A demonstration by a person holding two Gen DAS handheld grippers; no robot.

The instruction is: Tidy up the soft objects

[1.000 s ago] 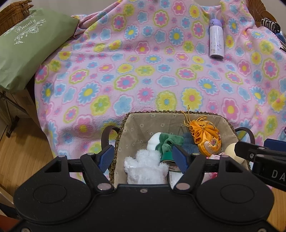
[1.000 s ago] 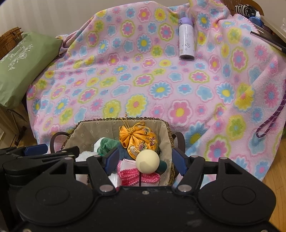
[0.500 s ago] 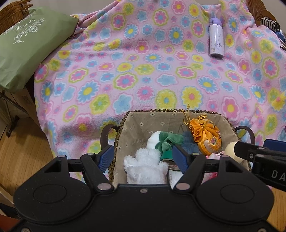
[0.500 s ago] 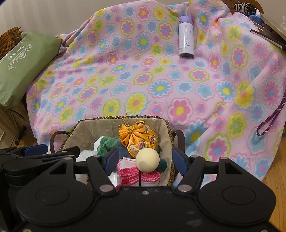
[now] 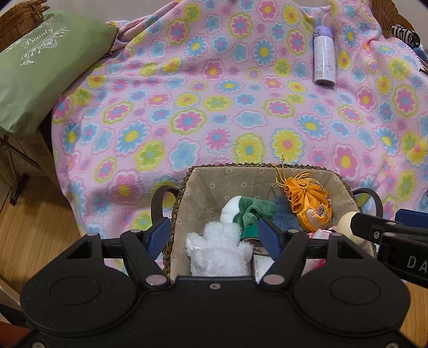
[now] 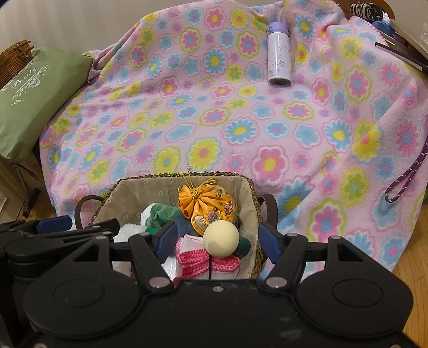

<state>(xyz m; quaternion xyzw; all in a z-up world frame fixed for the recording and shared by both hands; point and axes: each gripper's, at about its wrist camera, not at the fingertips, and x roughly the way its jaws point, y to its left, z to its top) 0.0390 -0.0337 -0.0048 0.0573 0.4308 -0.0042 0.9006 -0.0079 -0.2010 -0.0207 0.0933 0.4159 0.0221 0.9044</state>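
A woven basket (image 5: 240,165) with a beige lining stands at the near edge of the flowered blanket (image 5: 214,107). Inside lie a white plush toy (image 5: 216,246), a green velvet piece (image 5: 251,211), a blue fluffy item (image 5: 286,216), an orange satin pouch (image 6: 206,206), a cream ball (image 6: 220,238) and a pink knit piece (image 6: 203,261). My left gripper (image 5: 214,238) is open, straddling the basket's left wall above the white plush without pressing anything. My right gripper (image 6: 218,239) is open over the basket's right side, with the ball loose between its fingers.
A lilac bottle (image 6: 279,59) lies far back on the blanket. A green bag (image 5: 40,69) rests at the left by a wicker piece (image 5: 18,16). A purple cord (image 6: 404,179) and books (image 6: 401,45) sit at the right. Wooden floor (image 5: 32,227) shows at both sides.
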